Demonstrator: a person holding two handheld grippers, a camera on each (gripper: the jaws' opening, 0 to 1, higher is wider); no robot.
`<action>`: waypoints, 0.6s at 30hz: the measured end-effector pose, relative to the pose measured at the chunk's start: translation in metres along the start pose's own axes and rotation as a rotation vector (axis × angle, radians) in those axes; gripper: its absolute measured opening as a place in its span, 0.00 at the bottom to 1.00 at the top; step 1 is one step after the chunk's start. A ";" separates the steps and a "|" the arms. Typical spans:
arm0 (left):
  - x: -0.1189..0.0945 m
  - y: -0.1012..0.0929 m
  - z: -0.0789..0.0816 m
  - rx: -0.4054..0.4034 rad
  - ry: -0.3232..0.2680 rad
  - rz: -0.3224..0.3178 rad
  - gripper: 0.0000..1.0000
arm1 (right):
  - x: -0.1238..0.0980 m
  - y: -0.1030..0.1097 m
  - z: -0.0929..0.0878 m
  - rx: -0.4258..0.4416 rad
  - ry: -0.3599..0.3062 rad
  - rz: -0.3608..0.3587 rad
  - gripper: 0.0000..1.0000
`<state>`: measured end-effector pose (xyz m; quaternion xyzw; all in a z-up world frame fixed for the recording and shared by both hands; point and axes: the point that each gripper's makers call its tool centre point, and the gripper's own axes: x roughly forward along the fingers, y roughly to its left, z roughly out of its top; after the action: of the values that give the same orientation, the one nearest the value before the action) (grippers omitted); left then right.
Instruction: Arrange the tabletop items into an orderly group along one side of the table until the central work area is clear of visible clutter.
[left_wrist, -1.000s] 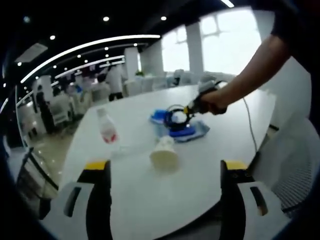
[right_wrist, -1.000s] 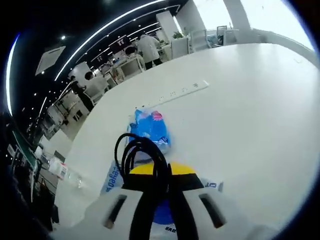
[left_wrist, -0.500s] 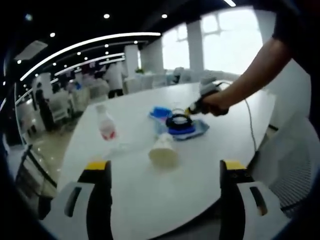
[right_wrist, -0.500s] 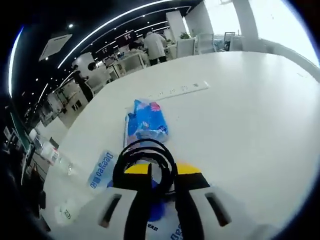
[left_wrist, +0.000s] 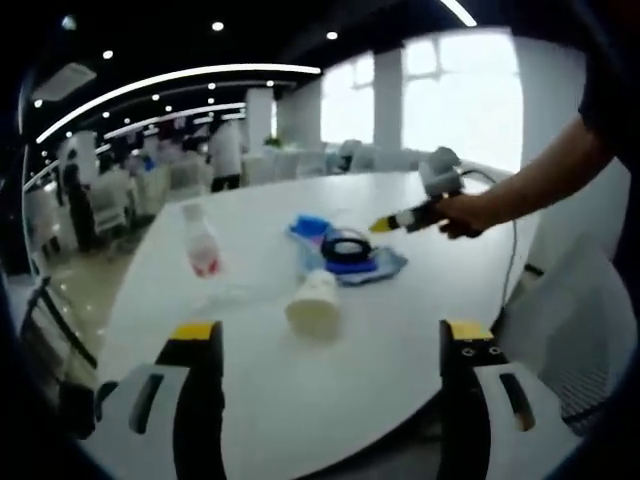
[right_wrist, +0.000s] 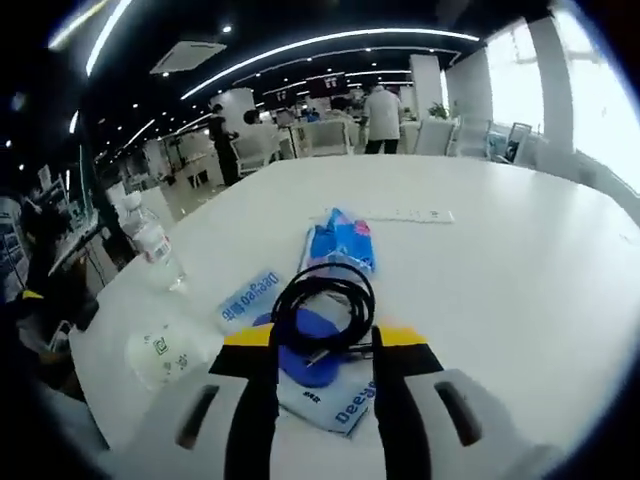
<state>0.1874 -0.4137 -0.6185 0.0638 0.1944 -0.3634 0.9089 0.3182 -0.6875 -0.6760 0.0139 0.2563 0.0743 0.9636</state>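
Cable coil (right_wrist: 322, 305) now released onto blue packets (right_wrist: 338, 243); right gripper (right_wrist: 322, 345) slightly parted, empty, backing off. Left gripper (left_wrist: 325, 345) wide open, empty.

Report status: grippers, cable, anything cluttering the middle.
Left gripper open, empty. Right gripper at the black cable coil, grip unclear. Paper cup, bottle, blue packs mid-table.

"Deeyeo" in white letters on blue wipe packet (right_wrist: 247, 296), lying just left of black cable coil (right_wrist: 322, 300). Same word, upside down, on white packet (right_wrist: 335, 405) under coil. Bottle (right_wrist: 150, 240) label and paper cup (right_wrist: 165, 352) print too blurred to read.
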 end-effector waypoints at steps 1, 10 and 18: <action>0.000 0.000 0.000 0.000 0.001 -0.004 0.87 | -0.004 0.003 0.000 -0.006 -0.002 0.007 0.39; 0.003 -0.006 -0.002 0.015 0.015 -0.054 0.87 | -0.040 0.024 0.005 -0.076 -0.054 0.054 0.51; 0.006 -0.005 -0.003 0.032 0.023 -0.078 0.87 | -0.068 0.029 0.009 -0.055 -0.093 0.055 0.59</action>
<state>0.1871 -0.4202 -0.6232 0.0748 0.2015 -0.4010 0.8905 0.2606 -0.6690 -0.6324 -0.0023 0.2085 0.1072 0.9721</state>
